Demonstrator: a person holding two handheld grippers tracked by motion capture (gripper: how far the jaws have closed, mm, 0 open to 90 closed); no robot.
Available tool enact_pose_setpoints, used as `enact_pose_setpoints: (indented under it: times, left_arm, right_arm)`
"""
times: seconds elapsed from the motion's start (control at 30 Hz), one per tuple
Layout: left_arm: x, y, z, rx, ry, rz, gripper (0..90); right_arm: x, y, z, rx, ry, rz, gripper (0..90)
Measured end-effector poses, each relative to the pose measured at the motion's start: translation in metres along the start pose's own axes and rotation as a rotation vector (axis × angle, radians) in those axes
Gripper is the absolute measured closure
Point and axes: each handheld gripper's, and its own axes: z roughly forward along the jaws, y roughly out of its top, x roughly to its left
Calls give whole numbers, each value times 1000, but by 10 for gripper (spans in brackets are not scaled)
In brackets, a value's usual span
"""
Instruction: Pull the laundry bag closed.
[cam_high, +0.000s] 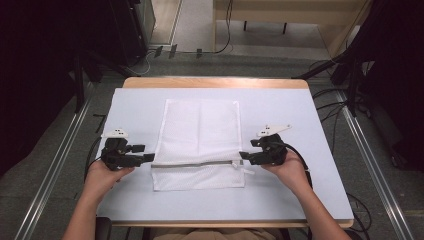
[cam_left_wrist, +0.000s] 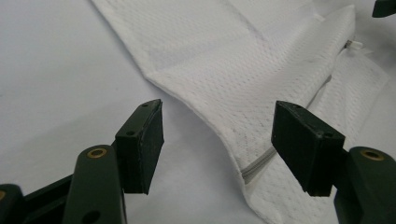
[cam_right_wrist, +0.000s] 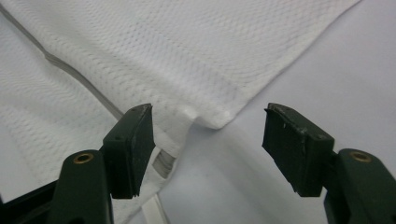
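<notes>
The mesh bag (cam_high: 200, 142) lies flat mid-tabletop (cam_high: 300, 195), zipper (cam_high: 195, 163) shut. Left gripper (cam_high: 145, 152) and right gripper (cam_high: 245, 156) flank the zipper's ends, jaws spread, pinching nothing. Regrasping too shallowly could slip off the thin fabric.

Wooden table (cam_high: 215, 82), white sheet (cam_high: 300, 150), mesh bag (cam_high: 200, 130)

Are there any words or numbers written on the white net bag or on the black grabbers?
None: no words, numbers or labels can be read on the white mesh bag, its grey zipper, the left gripper, the right gripper or the table cover.
</notes>
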Motion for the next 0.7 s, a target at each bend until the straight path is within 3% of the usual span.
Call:
enact_pose_setpoints:
  times: [0.33,0.7]
  left_arm:
    - [6,-1,-4,-28,55,-16,326]
    - [13,-3,-6,-28,76,-35,326]
  right_arm:
    - [-11,-5,-4,-13,-40,12,297]
    - [-28,-10,-11,-30,-87,26,285]
